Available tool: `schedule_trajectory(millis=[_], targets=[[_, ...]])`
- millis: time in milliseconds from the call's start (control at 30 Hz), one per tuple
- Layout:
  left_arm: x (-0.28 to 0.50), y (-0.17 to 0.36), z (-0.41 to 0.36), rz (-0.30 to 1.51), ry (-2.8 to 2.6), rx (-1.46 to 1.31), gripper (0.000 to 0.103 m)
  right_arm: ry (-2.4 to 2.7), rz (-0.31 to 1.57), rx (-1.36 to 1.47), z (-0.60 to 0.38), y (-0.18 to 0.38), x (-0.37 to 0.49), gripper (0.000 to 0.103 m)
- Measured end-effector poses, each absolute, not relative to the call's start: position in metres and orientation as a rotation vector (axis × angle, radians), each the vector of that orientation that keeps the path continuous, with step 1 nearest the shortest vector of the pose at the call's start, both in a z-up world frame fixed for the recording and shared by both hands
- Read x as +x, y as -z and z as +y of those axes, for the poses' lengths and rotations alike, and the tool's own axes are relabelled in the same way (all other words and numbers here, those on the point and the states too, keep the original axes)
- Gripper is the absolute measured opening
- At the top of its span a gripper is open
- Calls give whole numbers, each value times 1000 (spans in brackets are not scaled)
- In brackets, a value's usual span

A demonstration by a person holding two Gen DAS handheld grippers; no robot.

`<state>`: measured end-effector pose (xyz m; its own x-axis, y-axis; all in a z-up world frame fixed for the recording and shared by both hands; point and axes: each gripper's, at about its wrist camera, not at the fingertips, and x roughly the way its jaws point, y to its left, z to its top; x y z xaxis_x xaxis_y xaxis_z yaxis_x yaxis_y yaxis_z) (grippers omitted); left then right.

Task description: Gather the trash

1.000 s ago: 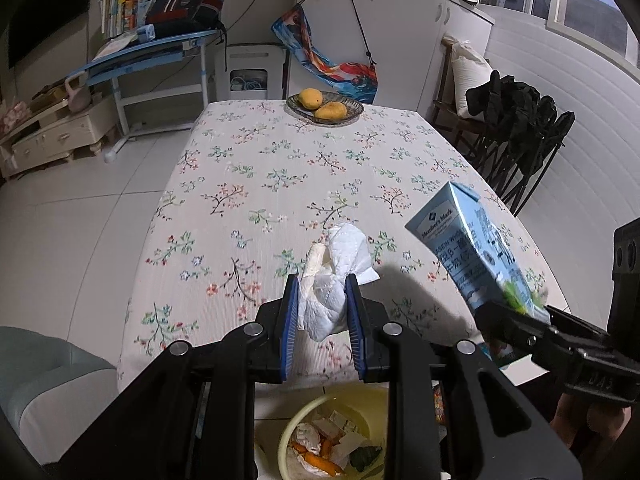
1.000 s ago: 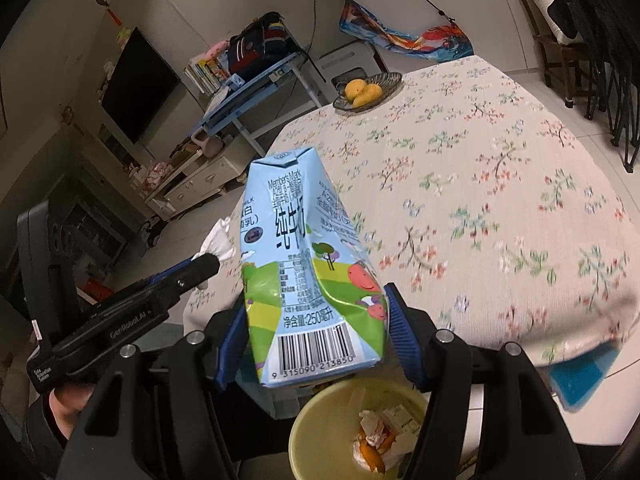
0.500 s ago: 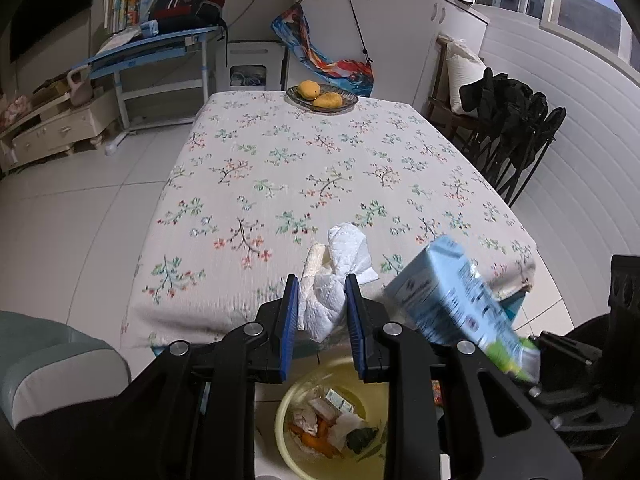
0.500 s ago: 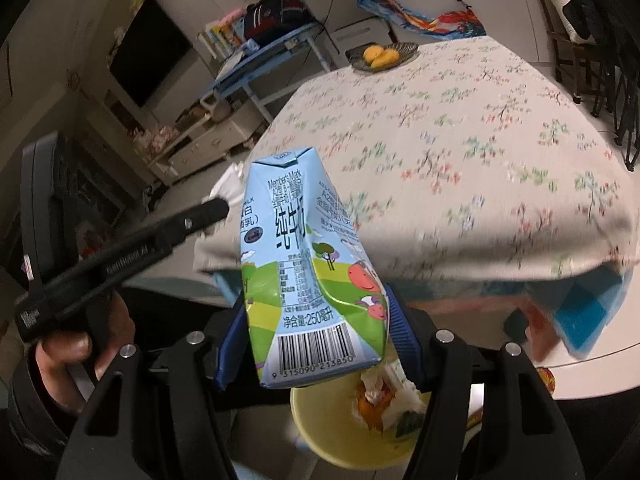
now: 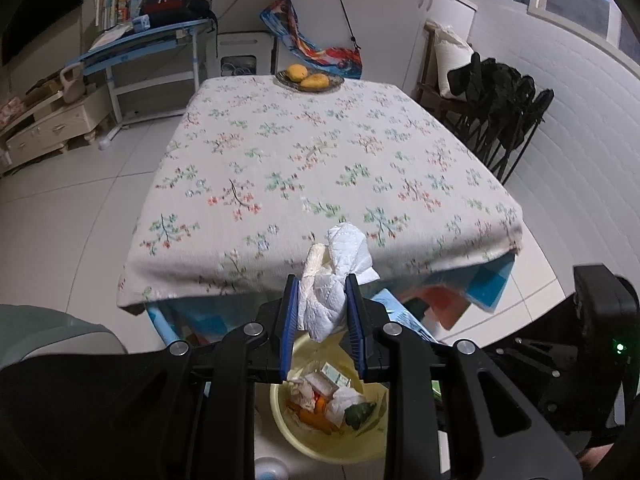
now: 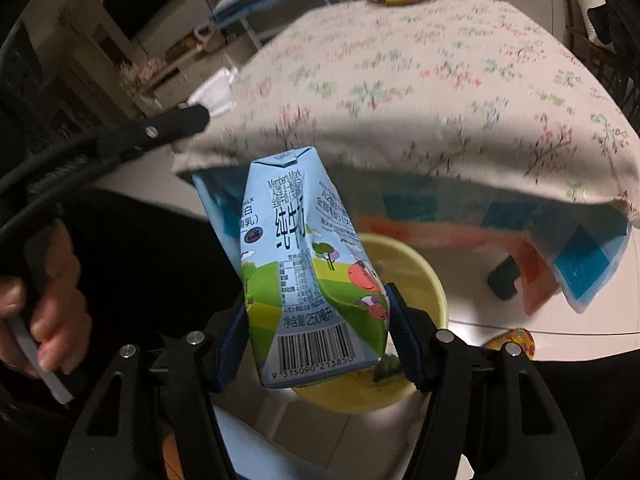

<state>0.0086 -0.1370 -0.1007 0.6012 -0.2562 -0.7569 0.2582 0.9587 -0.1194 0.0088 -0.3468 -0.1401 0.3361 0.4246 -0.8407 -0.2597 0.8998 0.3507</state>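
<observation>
My left gripper (image 5: 322,292) is shut on a crumpled white tissue (image 5: 336,280), held past the near edge of the table, above a yellow bin (image 5: 360,448) on the floor with scraps in it. My right gripper (image 6: 316,320) is shut on a blue and green milk carton (image 6: 300,264), tilted over the same yellow bin (image 6: 420,276). In the left wrist view a corner of the carton (image 5: 404,316) shows behind the right finger. The tissue (image 6: 214,94) and the left gripper's finger (image 6: 176,124) appear at upper left in the right wrist view.
The table wears a floral cloth (image 5: 320,160), with a dish of yellow fruit (image 5: 310,80) at its far end. Dark folding chairs (image 5: 504,112) stand on the right, a blue desk (image 5: 148,40) at the back left. A hand (image 6: 44,312) grips the left tool's handle.
Both grippers have drawn back from over the table to beyond its near edge and lowered. The carton has tipped down over the bin; the bin shows larger under the tissue.
</observation>
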Motion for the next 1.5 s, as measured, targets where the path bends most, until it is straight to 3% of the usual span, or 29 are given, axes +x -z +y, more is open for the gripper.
schedule_trajectory(millis=[500,1067,1200,1500], targets=[[-10,127,-146,963,331,65,22,-400,1272,147,-347,160,9,66],[-16,155,-173,1083,392,208,24,-199,936,371,-409,110,10,75],[-18,161,-176,1107,386,244,41,-168,880,357,-411,102,7,79],[-18,156,-176,1083,360,253,56,-132,808,339,-414,94,6,81]])
